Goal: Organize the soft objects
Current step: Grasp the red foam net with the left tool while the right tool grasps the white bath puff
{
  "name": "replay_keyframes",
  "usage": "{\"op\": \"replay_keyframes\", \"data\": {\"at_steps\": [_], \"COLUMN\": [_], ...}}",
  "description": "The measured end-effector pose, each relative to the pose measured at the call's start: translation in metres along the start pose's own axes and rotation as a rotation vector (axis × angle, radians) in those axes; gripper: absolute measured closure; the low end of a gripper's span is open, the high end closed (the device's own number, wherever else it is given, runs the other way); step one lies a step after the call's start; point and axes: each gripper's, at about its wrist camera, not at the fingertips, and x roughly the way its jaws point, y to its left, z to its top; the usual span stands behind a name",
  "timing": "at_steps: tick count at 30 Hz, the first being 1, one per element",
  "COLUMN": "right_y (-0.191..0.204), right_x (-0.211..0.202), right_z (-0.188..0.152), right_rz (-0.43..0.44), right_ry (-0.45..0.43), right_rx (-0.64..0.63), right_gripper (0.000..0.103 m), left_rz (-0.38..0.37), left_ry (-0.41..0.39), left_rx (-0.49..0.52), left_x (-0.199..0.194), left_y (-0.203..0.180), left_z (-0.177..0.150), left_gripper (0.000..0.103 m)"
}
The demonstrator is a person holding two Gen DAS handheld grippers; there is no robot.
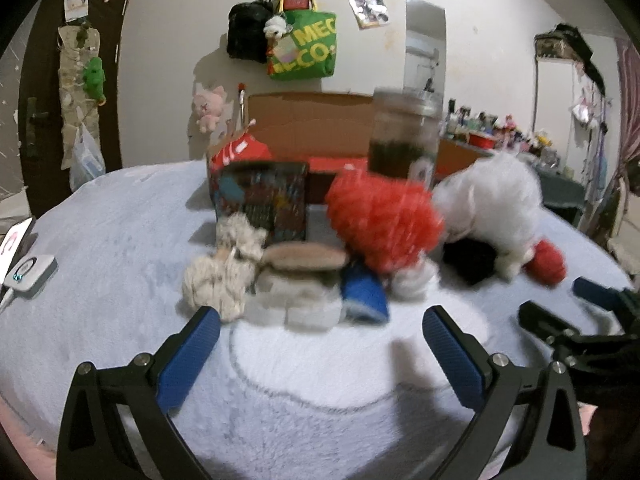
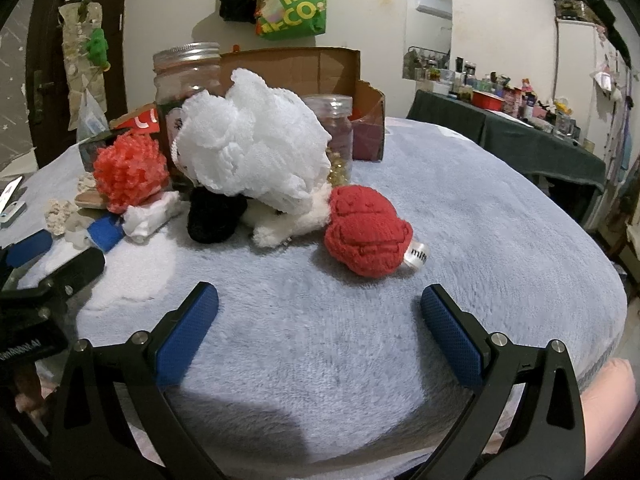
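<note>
Both hand-held grippers, the left hand-held gripper and the right hand-held gripper, hover released and empty over the fleecy pale-blue blanket, likely choosing a first pick. The soft things lie heaped toward its far edge before the open cardboard box: a frilly white mesh pouf, a frilly red mesh pouf, a black fuzzy ball. The knitted red ball sits nearest the right one.
</note>
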Motion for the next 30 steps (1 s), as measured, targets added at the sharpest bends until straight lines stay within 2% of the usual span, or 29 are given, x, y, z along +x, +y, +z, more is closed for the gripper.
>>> {"op": "replay_keyframes", "data": {"at_steps": [6,9,12,14,19,26,30], "right_y": [-0.008,-0.012,-0.017,-0.021,-0.021,-0.014,-0.014], "right_x": [-0.019,-0.021,-0.016,-0.010,0.014,0.042,0.049], "right_z": [0.032,0.051,0.070,0.083,0.104,0.105,0.105], "right_rz": [0.038,0.089,0.177,0.259,0.380,0.428,0.448], "right_ry": [-0.059,-0.089,-0.084,-0.070,0.003,0.090,0.111], "right_rx": [-0.020,-0.036,-0.039,-0.031,-0.040,-0.075,-0.085], "right_gripper": [0.000,0.000,0.000,0.000,0.000,0.004,0.007], "left_rz": [-0.078,-0.114,-0.170,-0.196,-0.231,-0.240,-0.243], "left_ry": [-0.030,-0.022,-0.009,0.013,0.059,0.133,0.148], "left_rx": [0.010,0.032,0.040,0.064,0.119,0.134,0.146], "left_x": [-0.007,-0.001,0.006,0.014,0.030,0.052,0.056], "left_y": [0.004,0.004,0.003,0.001,-0.006,-0.009,-0.012], "left_z": [0.026,0.044,0.059,0.066,0.076,0.070,0.066], "left_gripper": [0.000,0.000,0.000,0.000,0.006,0.019,0.027]}}
